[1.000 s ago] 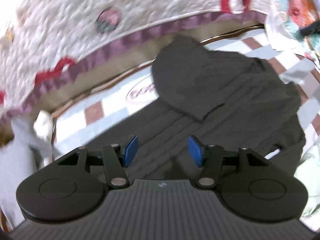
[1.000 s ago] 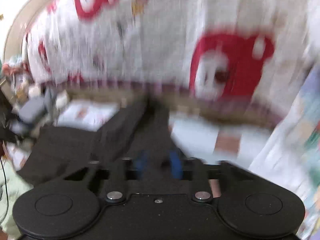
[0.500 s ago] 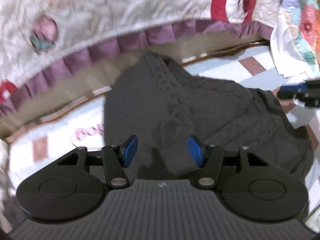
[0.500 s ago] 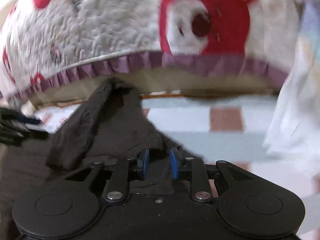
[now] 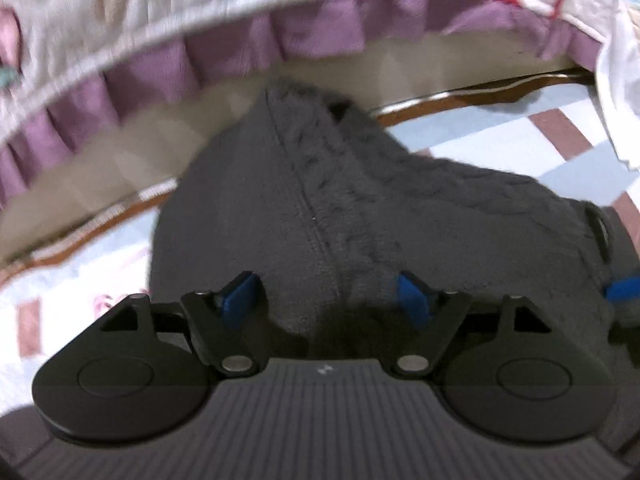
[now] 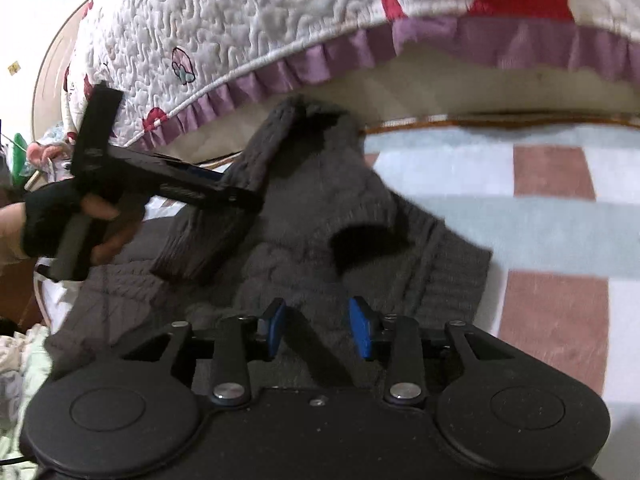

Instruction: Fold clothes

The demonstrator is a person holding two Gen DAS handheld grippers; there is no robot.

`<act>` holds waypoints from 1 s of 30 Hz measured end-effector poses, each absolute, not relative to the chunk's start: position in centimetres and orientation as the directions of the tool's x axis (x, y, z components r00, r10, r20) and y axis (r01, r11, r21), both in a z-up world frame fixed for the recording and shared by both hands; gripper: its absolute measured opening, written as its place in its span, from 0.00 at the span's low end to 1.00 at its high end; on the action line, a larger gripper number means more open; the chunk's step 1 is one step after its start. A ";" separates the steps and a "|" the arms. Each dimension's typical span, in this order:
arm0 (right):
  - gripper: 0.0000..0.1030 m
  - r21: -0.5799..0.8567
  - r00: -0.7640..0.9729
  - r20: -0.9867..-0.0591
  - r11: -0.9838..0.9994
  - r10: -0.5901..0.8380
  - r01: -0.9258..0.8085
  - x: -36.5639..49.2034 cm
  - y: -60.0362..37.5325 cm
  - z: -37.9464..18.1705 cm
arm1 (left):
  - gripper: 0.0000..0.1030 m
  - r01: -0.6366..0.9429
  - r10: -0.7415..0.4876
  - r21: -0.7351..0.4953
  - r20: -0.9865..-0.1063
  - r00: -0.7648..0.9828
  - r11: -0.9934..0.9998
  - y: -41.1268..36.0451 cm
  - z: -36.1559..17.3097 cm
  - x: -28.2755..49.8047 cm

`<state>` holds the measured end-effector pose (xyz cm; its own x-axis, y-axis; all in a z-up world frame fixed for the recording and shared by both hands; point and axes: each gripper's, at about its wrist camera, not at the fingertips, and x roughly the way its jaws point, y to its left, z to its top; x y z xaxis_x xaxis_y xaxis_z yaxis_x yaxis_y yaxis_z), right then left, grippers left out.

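A dark grey cable-knit sweater (image 5: 400, 208) lies bunched on the checked bed sheet (image 5: 500, 136), with a sleeve folded over its body. My left gripper (image 5: 326, 296) hovers close above it. Its blue pads are wide apart and the jaws are opening, pressing on nothing. In the right wrist view the sweater (image 6: 304, 248) fills the middle. My right gripper (image 6: 318, 326) is low over its edge, jaws opening, with knit below the pads but not pinched. A gloved hand (image 6: 48, 216) holds the left gripper (image 6: 244, 196) at the folded sleeve.
A white quilt with red shapes and a purple frill (image 6: 280, 20) hangs over the far side of the sheet. White cloth (image 5: 616, 80) lies at the right. Pale clothes (image 6: 24, 356) lie heaped at the lower left. Bare checked sheet (image 6: 540, 200) stretches to the right.
My right gripper sank, and its jaws parted and let go of the sweater cloth. My left gripper came down closer to the folded sleeve, and its jaws widened.
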<state>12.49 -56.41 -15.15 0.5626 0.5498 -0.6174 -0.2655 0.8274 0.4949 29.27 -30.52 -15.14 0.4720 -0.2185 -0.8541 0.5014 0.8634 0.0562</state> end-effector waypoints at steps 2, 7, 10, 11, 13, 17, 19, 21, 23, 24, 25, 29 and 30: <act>0.40 0.502 0.548 -0.620 0.821 0.562 -0.273 12.5 -56.4 -15.3 | 0.12 0.493 -0.272 -0.020 -0.853 0.445 0.870 -29.6 -14.9 30.0; 0.44 0.478 0.515 -0.638 0.819 0.572 -0.318 12.0 -55.6 -15.4 | 0.12 0.466 -0.173 0.207 -0.741 0.649 0.860 -26.8 -8.6 29.0; 0.44 0.483 0.525 -0.633 0.820 0.569 -0.307 12.3 -55.3 -15.9 | 0.11 0.401 -0.111 0.327 -0.641 0.760 0.855 -24.0 -4.7 28.6; 0.44 0.489 0.528 -0.631 0.819 0.569 -0.300 12.4 -55.3 -16.1 | 0.11 0.371 -0.100 0.331 -0.615 0.782 0.868 -22.9 -3.5 28.6; 0.45 0.495 0.533 -0.629 0.820 0.567 -0.288 12.6 -55.0 -16.4 | 0.11 0.322 -0.090 0.325 -0.566 0.819 0.889 -20.9 -1.4 28.5; 0.50 0.471 0.545 -0.637 0.835 0.545 -0.284 12.2 -54.0 -16.3 | 0.11 0.284 -0.081 0.329 -0.514 0.854 0.901 -18.2 1.1 28.3; 0.51 0.444 0.557 -0.640 0.846 0.530 -0.295 12.2 -53.4 -16.2 | 0.12 0.292 -0.099 0.312 -0.513 0.853 0.904 -17.2 1.8 27.9; 0.51 0.457 0.565 -0.635 0.846 0.527 -0.275 12.8 -53.0 -16.2 | 0.12 0.306 -0.121 0.296 -0.512 0.851 0.905 -16.6 2.3 27.3; 0.51 0.466 0.572 -0.634 0.848 0.520 -0.253 13.4 -52.7 -16.0 | 0.12 0.320 -0.139 0.302 -0.495 0.858 0.898 -16.0 3.0 25.9; 0.52 0.465 0.577 -0.634 0.850 0.514 -0.246 13.6 -52.5 -15.8 | 0.11 0.325 -0.147 0.307 -0.485 0.862 0.895 -15.8 3.4 25.1; 0.53 0.452 0.580 -0.636 0.854 0.510 -0.255 13.6 -52.3 -15.7 | 0.11 0.329 -0.156 0.310 -0.473 0.867 0.892 -15.6 3.9 24.5; 0.53 0.427 0.581 -0.642 0.862 0.501 -0.271 13.5 -52.2 -15.9 | 0.12 0.344 -0.202 0.296 -0.422 0.884 0.891 -14.2 6.5 21.8; 0.53 0.430 0.581 -0.639 0.861 0.503 -0.271 13.5 -52.3 -15.9 | 0.12 0.350 -0.211 0.294 -0.415 0.885 0.890 -13.9 7.0 21.1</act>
